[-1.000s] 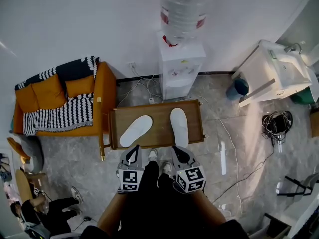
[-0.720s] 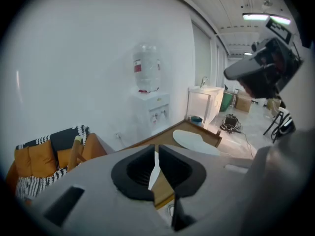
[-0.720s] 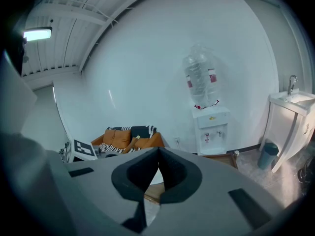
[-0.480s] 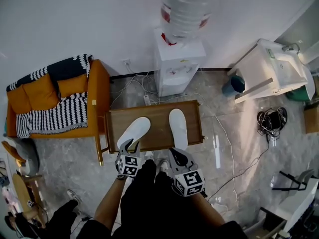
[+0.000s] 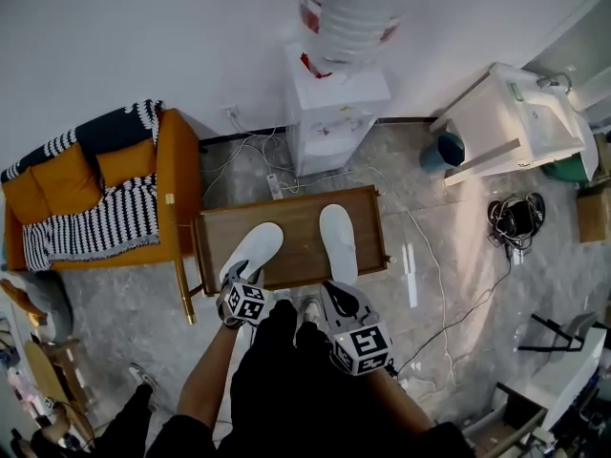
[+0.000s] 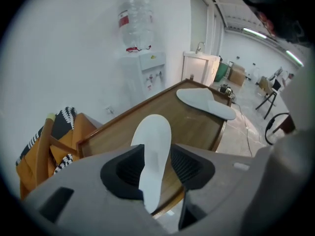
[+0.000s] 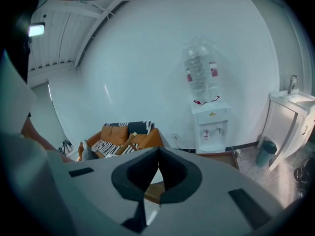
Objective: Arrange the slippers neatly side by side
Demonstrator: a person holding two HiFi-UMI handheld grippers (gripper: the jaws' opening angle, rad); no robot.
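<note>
1. On the wooden table (image 5: pixel 298 248), two white slippers lie apart, with bare wood between them.
2. Angled slipper (image 5: pixel 254 250): at the head view's left. It lies slantwise, with its near end at the table's front edge and its far end leaning toward the other slipper.
3. Straight slipper (image 5: pixel 338 242): at the right, lying lengthwise and pointing away from the person, near the table's right end.
4. Left gripper (image 6: pixel 156 151): tipped downward over the table's front edge. Its jaws have just been opening and stand wide, with the angled slipper's near end between the pads but not clamped.
5. Right gripper (image 7: pixel 158 154): held just short of the straight slipper's near end, with its jaws together and nothing between them.
6. Surroundings: a water dispenser (image 5: pixel 334 113) stands against the wall beyond the table. An orange armchair (image 5: pixel 177 175) draped with a striped blanket (image 5: pixel 95 227) stands to the left.
</note>
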